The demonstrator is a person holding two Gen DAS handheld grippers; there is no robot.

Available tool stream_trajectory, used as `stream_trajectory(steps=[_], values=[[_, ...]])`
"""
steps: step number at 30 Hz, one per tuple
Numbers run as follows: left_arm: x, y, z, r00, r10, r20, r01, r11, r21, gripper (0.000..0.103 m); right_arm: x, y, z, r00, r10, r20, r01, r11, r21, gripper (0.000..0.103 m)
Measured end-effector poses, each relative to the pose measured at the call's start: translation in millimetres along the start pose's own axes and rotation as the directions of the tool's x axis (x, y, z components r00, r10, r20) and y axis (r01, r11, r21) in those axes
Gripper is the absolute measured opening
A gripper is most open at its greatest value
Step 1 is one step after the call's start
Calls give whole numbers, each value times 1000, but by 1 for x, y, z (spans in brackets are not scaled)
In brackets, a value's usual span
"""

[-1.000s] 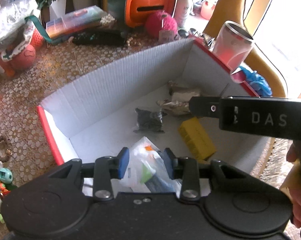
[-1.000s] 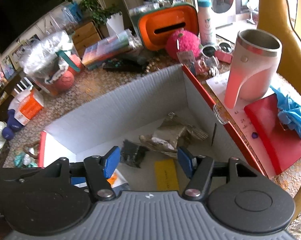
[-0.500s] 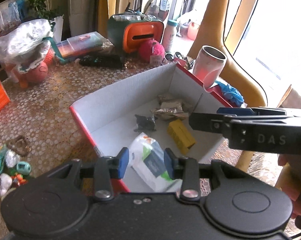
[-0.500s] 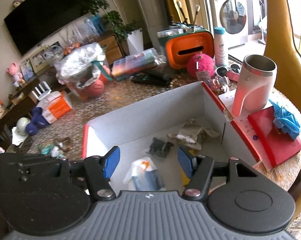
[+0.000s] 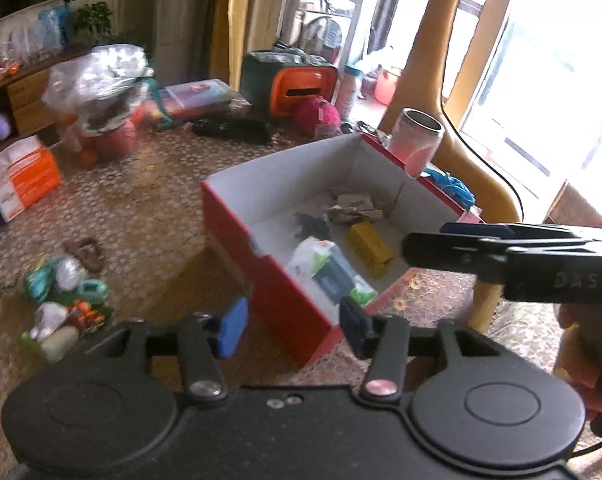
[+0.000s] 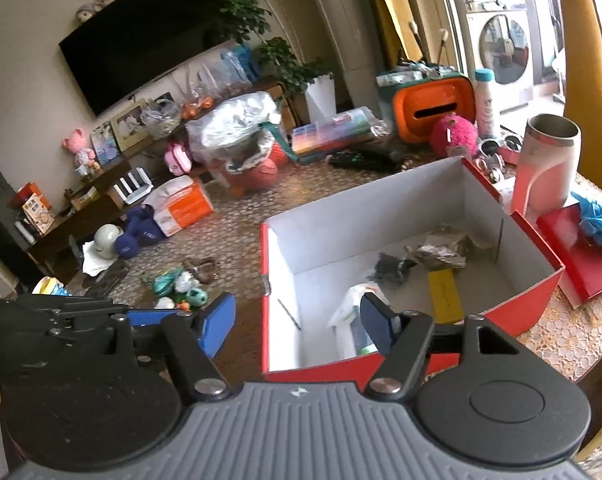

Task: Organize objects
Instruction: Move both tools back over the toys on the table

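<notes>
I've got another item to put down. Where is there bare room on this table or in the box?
Bare tabletop lies between the red box and the orange pack. The box's floor along its far wall is free. Crowded: the toy pile.

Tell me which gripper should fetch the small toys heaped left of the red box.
Left gripper, probably: empty, jaws opening, toy pile on its side. The right gripper, also empty, faces the red box.

We see the left-wrist view smeared, so the toys [image 5: 63,300] on the table stay a blur. The right pad [image 6: 375,326] hides the lower part of the packet [image 6: 351,312] in the box [image 6: 421,364]. The crumpled wrapper [image 6: 441,250] is too small to identify. The picture's edge cuts the hand [image 5: 581,360].
</notes>
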State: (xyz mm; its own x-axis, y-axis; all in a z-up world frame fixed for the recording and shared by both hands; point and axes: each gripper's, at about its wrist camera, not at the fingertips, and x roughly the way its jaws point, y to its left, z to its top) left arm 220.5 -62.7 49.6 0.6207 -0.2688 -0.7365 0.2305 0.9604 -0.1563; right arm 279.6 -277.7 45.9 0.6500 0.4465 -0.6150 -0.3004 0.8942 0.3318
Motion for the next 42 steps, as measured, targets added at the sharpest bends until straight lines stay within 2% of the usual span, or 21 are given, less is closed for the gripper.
stream_trajectory(steps=[2,7,10,11,14,19,23,27,42], values=[[-8,8,-8,1000,16,18,-16,1000,-14,64,-4,9,-6,1000,5,13,-5,1000,-15,70],[-24,34,-30,999,39,26,-38,998,-51,67,-10,27,-20,999,34,30,-34,999,-22,73],[-36,49,-40,997,69,45,-66,996,-65,77,-11,38,-29,998,47,39,-46,999,-22,73],[-40,53,-43,995,80,54,-77,995,-66,78,-11,41,-31,998,53,40,-52,998,-25,74],[-49,63,-50,992,103,72,-98,993,-70,81,-9,51,-38,997,66,49,-65,998,-25,82],[-60,84,-65,990,113,87,-103,989,-110,87,-4,68,-48,996,65,55,-63,997,-40,84],[-67,99,-79,986,133,97,-119,983,-137,95,0,79,-56,994,84,65,-81,996,-44,92],[-71,114,-87,983,153,102,-136,978,-156,102,5,93,-64,994,86,73,-80,993,-81,93],[-57,169,-108,976,192,101,-161,954,-253,103,56,127,-73,996,93,-7,-92,978,-188,93]])
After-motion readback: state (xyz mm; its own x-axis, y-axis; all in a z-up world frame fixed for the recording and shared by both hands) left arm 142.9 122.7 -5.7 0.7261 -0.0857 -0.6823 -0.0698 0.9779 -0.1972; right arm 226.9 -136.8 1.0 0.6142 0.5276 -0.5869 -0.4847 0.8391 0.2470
